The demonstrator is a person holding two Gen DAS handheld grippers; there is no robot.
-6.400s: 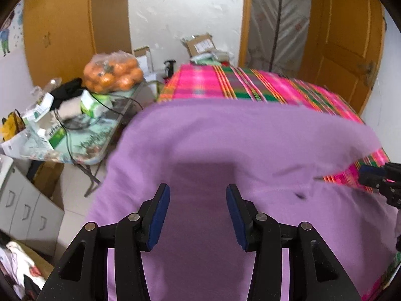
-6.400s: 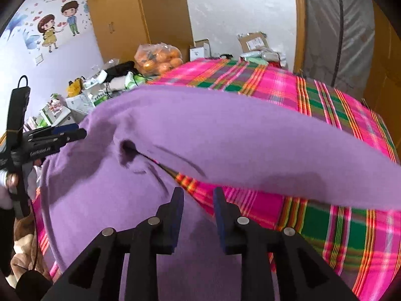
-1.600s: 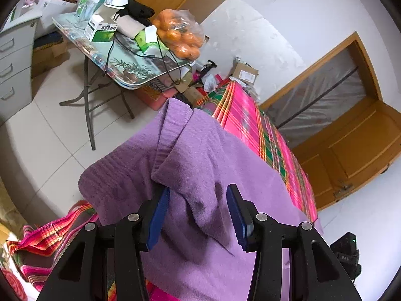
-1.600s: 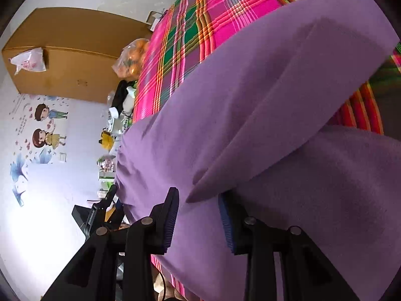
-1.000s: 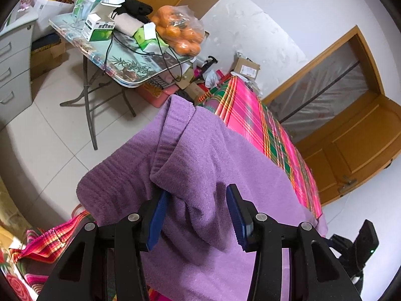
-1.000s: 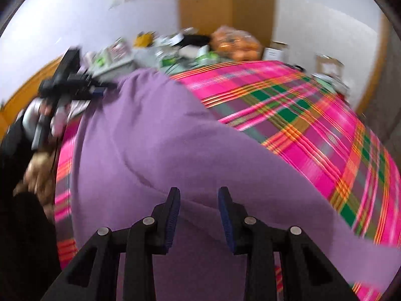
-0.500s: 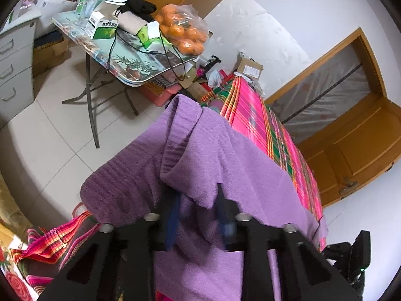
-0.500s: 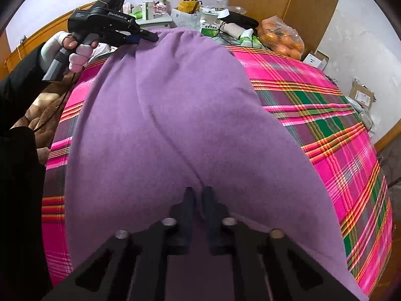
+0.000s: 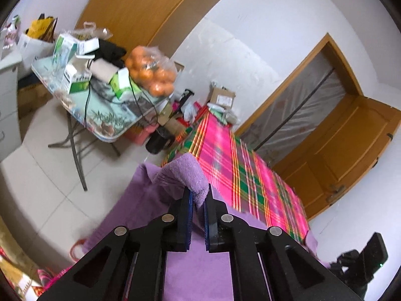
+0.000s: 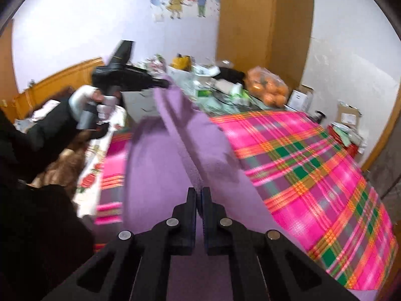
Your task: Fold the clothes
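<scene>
Purple knit garment (image 9: 190,173) fills the lower centre of both views, a soft, nubbly fabric with a ribbed edge, lifted off a bed covered in pink, green and orange plaid cloth (image 9: 240,173). Its full outline is hard to read: the lower part is cut off by the frame bottom and hidden behind the black gripper bodies, and motion blur smears its folds in the right wrist view, so which part is sleeve or hem cannot be told.

At the lower centre of the left wrist view, the left gripper (image 9: 198,200) has its blue-padded fingers pinched on a rolled, thick fold of the garment. In the right wrist view, the right gripper (image 10: 199,200) is pressed together on a thin, taut ridge of the same fabric (image 10: 190,155), which runs to the upper left of that frame, where the left gripper (image 10: 163,83) shows, held by a gloved hand (image 10: 100,105) in a dark sleeve.

Beyond the bed, at upper left in the left wrist view, a cluttered folding table (image 9: 105,125) carries boxes and a clear plastic bag of oranges (image 9: 153,75). Wooden doors (image 9: 351,150) stand at right.
</scene>
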